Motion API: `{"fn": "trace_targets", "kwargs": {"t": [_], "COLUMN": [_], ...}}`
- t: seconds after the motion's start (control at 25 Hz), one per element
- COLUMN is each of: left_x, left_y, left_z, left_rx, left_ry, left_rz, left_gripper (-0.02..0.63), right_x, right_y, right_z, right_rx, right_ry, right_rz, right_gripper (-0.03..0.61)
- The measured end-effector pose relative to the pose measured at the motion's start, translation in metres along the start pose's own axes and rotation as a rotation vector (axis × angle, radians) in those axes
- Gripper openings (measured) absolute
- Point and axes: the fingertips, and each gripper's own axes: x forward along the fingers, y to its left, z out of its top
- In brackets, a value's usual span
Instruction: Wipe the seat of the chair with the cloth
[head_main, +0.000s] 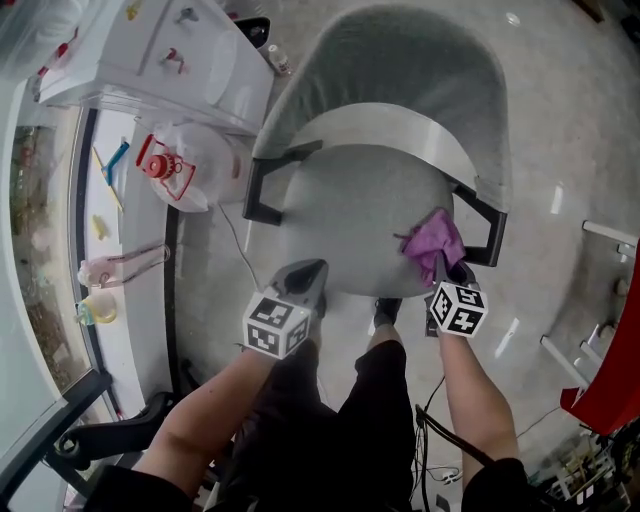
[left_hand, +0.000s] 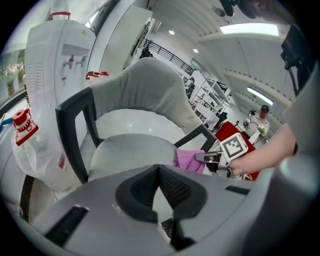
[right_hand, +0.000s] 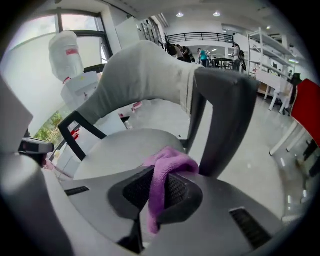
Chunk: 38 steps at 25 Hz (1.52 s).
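Observation:
A grey upholstered chair (head_main: 370, 200) with black armrests stands in front of me, its seat (left_hand: 131, 151) bare. My right gripper (head_main: 444, 268) is shut on a purple cloth (head_main: 434, 240), which bunches over the seat's right front part beside the right armrest (head_main: 487, 228). In the right gripper view the cloth (right_hand: 164, 177) hangs down between the jaws. My left gripper (head_main: 303, 277) hovers at the seat's front left edge, its jaws shut with nothing between them. From the left gripper view I see the cloth (left_hand: 189, 160) and the right gripper (left_hand: 214, 159) across the seat.
A white water dispenser (head_main: 160, 55) stands left of the chair, with a white plastic bag (head_main: 195, 165) beside the left armrest (head_main: 262, 190). A red panel (head_main: 610, 380) and white frame legs sit at the right. The person's legs are below the seat front.

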Motion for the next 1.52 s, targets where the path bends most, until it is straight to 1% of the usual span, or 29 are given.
{"fn": "trace_targets", "kwargs": {"t": [0.16,0.28,0.72,1.12,1.28,1.52], "left_x": [0.0,-0.003,-0.03,-0.063,-0.078,-0.096], "left_y": [0.008,0.015,0.05,0.079,0.09,0.104], "left_z": [-0.003,-0.006,-0.012,-0.024,-0.028,-0.032], "left_rx": [-0.006,-0.015,-0.055,-0.096,-0.098,-0.099], "left_ry": [0.007,0.006,-0.026,-0.056,-0.066,-0.076], "left_rz": [0.009,0.018,0.045,0.07,0.088,0.093], "left_gripper": [0.008,0.008,0.008,0.008,0.008,0.008], "right_x": [0.021,0.033,0.054,0.072,0.077,0.084], "right_y": [-0.014,-0.003,0.084,0.19,0.234,0.285], "right_z": [-0.028,-0.042,-0.055,-0.062,-0.062,-0.057], "right_rx": [0.012,-0.004,-0.084,-0.166,-0.174,-0.189], "right_ry": [0.09,0.141,0.208,0.238,0.24,0.249], "right_rz": [-0.054,-0.054,0.068,0.222,0.286,0.349], "right_gripper": [0.029,0.028,0.029,0.029,0.029,0.029]}}
